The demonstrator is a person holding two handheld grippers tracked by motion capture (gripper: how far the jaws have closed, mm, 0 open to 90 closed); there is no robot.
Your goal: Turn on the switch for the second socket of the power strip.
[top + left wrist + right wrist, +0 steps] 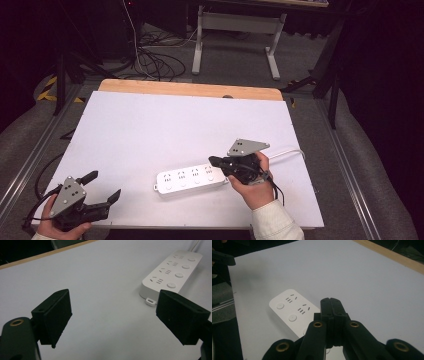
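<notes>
High view: a person's right hand (255,187), in a cream sleeve (275,225), reaches in from the bottom edge and holds the right gripper (214,161) low over the right end of a white power strip (190,179). Its jaws are pressed together with nothing between them, tips pointing left along the strip. The right gripper view shows those closed jaws just above the strip's round buttons and sockets; whether they touch it cannot be told. The left hand (55,225) sits at the near left corner of the table, holding the left gripper (102,186) with its jaws spread wide and empty, aimed toward the strip and well apart from it. The strip lies flat near the front middle of a white tabletop (165,125), its white cord (287,151) trailing off to the right. A wooden edge (190,89) runs along the table's far side. Beyond it are grey floor, loose dark cables (155,62) and a white desk frame (235,30) in a dark room
</notes>
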